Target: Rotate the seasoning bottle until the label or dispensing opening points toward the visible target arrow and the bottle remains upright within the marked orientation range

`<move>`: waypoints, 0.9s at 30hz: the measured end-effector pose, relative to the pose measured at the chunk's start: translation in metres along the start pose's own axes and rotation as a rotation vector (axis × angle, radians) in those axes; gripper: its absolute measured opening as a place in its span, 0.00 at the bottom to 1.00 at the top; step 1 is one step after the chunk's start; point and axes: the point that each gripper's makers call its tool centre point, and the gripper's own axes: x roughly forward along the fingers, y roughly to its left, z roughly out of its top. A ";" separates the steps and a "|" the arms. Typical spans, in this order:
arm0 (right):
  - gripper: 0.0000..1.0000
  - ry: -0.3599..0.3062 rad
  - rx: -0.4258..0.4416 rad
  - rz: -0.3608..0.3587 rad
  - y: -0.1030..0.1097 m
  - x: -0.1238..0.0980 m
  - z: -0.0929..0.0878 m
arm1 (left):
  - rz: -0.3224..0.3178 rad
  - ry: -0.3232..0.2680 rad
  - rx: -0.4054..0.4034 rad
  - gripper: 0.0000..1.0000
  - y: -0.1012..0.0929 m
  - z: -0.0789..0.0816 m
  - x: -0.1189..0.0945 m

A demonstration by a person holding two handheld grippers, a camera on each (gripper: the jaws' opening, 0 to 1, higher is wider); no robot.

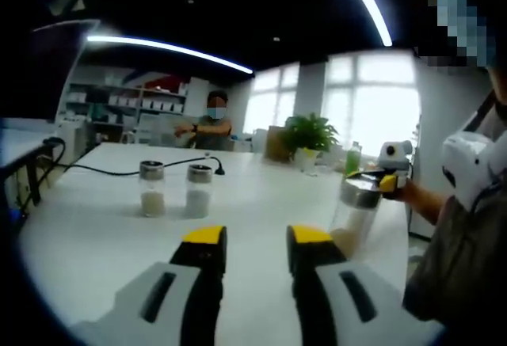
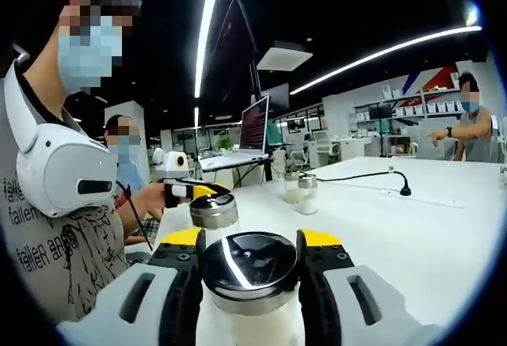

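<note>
Both right gripper point(image 2: 250, 249) jaws clamp a glass, metal-capped seasoning bottle point(image 2: 250, 283); left gripper point(image 1: 257, 239) seemingly apart.

Right tool point(image 2: 249, 245) around seasoning bottle point(image 2: 250, 271)

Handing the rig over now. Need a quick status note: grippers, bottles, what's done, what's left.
Left hand-held gripper: open, empty, low over the white table.
Right hand-held gripper: shut on the steel lid of the seasoning bottle, which is upright.
A spare bottle and a second spare bottle stand side by side further along the table, near a black cable.
Done: bottle gripped.
Left: alignment can't be judged from these views. Locate the target arrow, turn the bottle, release it upright.
</note>
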 end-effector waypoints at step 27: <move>0.46 0.002 0.012 0.031 -0.001 -0.003 0.000 | 0.012 -0.010 0.010 0.32 -0.001 0.004 -0.013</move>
